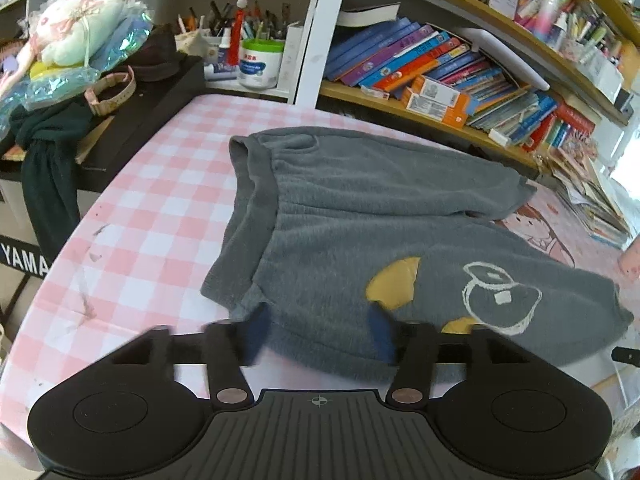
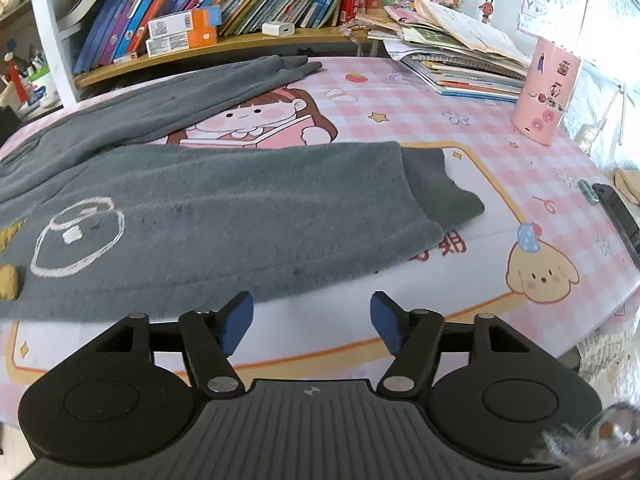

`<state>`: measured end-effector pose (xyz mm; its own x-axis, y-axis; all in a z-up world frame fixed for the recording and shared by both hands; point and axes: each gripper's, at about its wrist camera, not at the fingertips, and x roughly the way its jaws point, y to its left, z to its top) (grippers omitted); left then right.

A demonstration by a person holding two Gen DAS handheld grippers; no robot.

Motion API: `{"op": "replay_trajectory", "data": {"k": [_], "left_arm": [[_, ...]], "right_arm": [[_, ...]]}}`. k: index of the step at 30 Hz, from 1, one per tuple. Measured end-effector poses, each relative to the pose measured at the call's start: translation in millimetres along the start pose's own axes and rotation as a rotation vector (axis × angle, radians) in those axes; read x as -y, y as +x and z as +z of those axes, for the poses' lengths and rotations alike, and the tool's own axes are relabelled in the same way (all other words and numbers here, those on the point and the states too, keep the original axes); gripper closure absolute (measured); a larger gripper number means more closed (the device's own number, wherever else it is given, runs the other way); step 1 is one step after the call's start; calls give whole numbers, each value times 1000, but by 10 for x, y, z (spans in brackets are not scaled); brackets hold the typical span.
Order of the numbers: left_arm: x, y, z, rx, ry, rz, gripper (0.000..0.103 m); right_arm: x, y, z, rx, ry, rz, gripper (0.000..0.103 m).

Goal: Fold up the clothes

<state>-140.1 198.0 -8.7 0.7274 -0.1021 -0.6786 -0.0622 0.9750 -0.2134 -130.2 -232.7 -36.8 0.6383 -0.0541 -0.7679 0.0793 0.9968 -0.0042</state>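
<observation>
Grey fleece pants (image 1: pixel 360 216) lie spread on the pink checked tablecloth (image 1: pixel 160 200), waistband to the left, legs running right. The near leg bears a white outline drawing and yellow patches. My left gripper (image 1: pixel 320 332) is open, its blue fingertips (image 1: pixel 258 334) resting at the near hem of the pants' seat, with fabric between them. In the right wrist view the near leg (image 2: pixel 240 216) ends in a darker cuff (image 2: pixel 444 188), and the far leg (image 2: pixel 160 96) lies behind. My right gripper (image 2: pixel 312 324) is open and empty, just in front of the near leg's edge.
A bookshelf (image 1: pixel 440 68) full of books runs along the back. A black keyboard with clutter (image 1: pixel 100 112) stands at left. A stack of books (image 2: pixel 460 60) and a pink cup (image 2: pixel 546 92) sit at the table's far right. A black object (image 2: pixel 618 212) lies at the right edge.
</observation>
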Motion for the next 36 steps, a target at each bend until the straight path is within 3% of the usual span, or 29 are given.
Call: {"op": "replay_trajectory", "data": {"k": [7, 16, 23, 36], "left_arm": [[34, -64, -33, -1, 35, -13, 28], [77, -41, 16, 2, 33, -16, 25], [137, 91, 155, 10, 7, 15, 25], [295, 550, 654, 34, -29, 94, 22]], "right_arm": [[-49, -73, -52, -9, 1, -14, 28], [-169, -143, 130, 18, -51, 28, 23], [-199, 0, 502, 44, -84, 81, 21], [-156, 701, 1380, 39, -188, 166, 20]]}}
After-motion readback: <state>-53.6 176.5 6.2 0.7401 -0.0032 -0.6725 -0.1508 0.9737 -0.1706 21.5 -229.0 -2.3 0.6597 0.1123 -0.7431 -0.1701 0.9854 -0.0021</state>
